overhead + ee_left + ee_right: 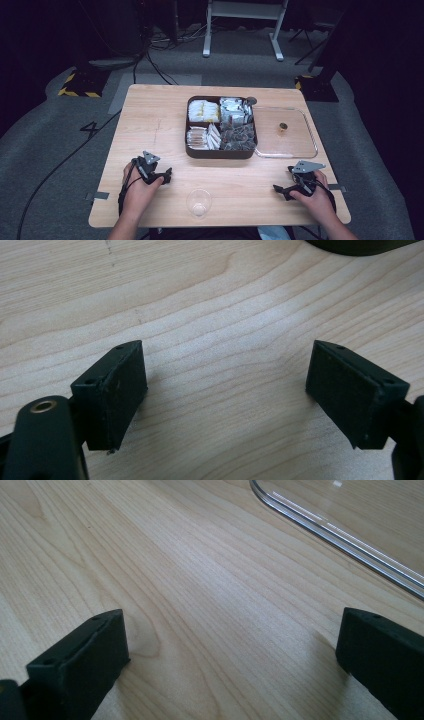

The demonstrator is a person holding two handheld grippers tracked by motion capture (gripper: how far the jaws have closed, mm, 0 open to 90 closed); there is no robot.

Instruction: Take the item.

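A dark brown box (221, 151) with four compartments of wrapped packets sits at the table's middle. Its clear lid (285, 132) lies flat just to the right, with a small knob on top. A clear plastic cup (199, 202) stands near the front edge. My left gripper (167, 176) rests on the wood at front left, open, nothing between its pads (117, 390). At front right my right gripper (279, 189) is open too, low over bare wood; the lid's rim (345, 542) shows beyond its pads (85, 655).
The light wooden table (150, 120) stands on grey carpet. Cables, a yellow-black marked base (82, 82) and white stand legs (242, 30) lie beyond the far edge. A corner of the dark box (360, 245) appears in the left gripper view.
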